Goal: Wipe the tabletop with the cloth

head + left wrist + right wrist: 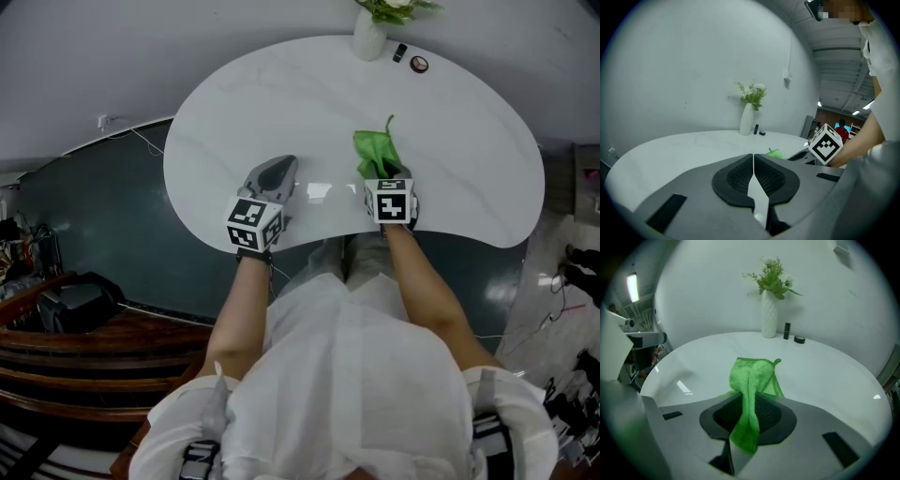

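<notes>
A green cloth [753,380] lies bunched on the white tabletop [309,103], its near end pinched between the jaws of my right gripper [747,418], which is shut on it. From the head view the green cloth [377,152] stretches away from the right gripper [386,176] toward the table's middle. My left gripper [274,174] rests near the front edge, to the left of the cloth. Its jaws meet with nothing between them, so the left gripper [753,169] is shut. A bit of the cloth [777,153] shows past it to the right.
A white vase with flowers [371,28] stands at the table's far edge, with a small dark tube [400,52] and a round lid [419,64] beside it. The table's front edge runs just under both grippers. Dark floor and cables lie to the left.
</notes>
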{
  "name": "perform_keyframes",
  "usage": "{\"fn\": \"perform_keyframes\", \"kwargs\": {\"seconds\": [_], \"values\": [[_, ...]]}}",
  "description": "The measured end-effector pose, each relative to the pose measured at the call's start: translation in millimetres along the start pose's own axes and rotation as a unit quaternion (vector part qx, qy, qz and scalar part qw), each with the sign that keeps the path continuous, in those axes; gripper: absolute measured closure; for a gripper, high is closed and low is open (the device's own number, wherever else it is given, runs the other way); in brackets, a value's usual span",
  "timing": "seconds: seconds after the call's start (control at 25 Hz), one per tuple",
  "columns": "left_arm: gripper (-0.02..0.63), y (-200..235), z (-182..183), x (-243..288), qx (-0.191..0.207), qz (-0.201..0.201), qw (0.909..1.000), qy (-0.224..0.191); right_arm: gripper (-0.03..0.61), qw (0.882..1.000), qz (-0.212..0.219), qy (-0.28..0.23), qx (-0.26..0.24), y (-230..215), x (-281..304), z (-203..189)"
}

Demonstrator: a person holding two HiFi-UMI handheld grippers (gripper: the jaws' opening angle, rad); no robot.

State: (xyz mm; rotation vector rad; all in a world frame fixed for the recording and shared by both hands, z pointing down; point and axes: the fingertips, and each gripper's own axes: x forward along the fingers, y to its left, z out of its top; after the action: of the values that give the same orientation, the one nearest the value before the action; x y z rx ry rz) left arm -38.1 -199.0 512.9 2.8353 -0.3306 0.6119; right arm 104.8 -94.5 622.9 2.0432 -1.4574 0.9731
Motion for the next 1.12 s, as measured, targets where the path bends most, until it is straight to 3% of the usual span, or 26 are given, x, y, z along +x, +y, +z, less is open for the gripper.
{"fn": "perform_keyframes", "kwargs": {"seconds": [0.32,0.44,0.56,0.8,1.12], "values": [[0.594,-10.7,-14.3,-8.5,0.000,-0.014,0.9999,0.002,0.509,0.991,0.100,0.011,-0.094,96.2,-16.6,-25.8],[0.594,-20.8,-17.7,-1.9,0.001,-0.025,0.9997,0.007,0.509,0.982,0.134,0.010,-0.133,110.6,-26.7,-39.0],[0.594,-35.7,-17.0,10.2,0.007,-0.039,0.9992,0.012,0.509,0.979,0.156,0.009,-0.130,104.2,-35.7,-53.0],[0.593,-76.8,-2.3,54.4,0.024,-0.067,0.9973,0.020,0.509,0.986,0.132,-0.004,-0.105,41.7,-52.0,-69.1],[0.594,-159.7,22.7,134.4,0.041,-0.102,0.9933,0.034,0.509,0.999,0.046,-0.011,-0.003,-117.0,-83.0,-101.4]]}}
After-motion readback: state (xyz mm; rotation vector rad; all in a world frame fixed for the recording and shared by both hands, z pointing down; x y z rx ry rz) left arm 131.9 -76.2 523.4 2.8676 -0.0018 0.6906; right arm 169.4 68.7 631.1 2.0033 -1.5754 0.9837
